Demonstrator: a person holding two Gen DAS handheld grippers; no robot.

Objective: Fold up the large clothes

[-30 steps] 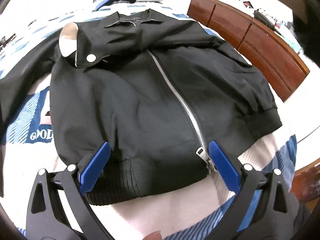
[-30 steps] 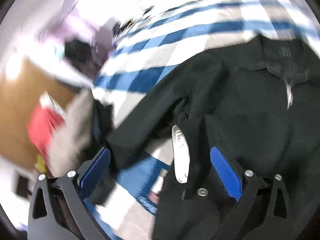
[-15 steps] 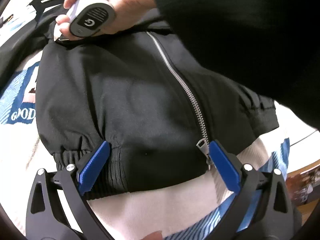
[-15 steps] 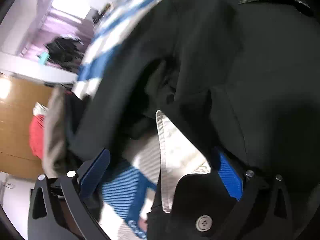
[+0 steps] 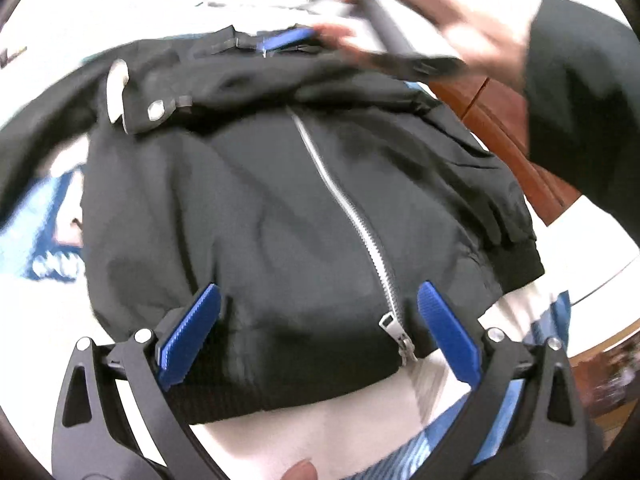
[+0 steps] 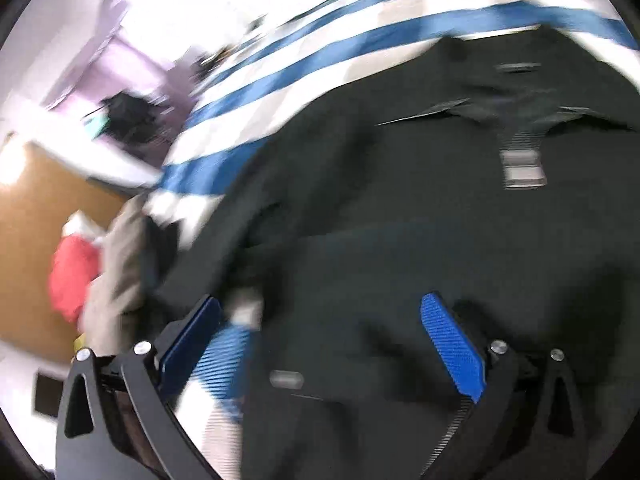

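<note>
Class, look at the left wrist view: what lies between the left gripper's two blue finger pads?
The ribbed hem of the black zip-up jacket and its silver zipper pull lie between the open left gripper's pads.

The jacket (image 5: pixel 256 216) is black with a silver zipper (image 5: pixel 344 216) and white cuff lining (image 5: pixel 116 96), lying on a blue-and-white striped sheet (image 6: pixel 320 52), beside reddish-brown wood (image 5: pixel 504 128), between blue gripper pads (image 5: pixel 448 332).
</note>
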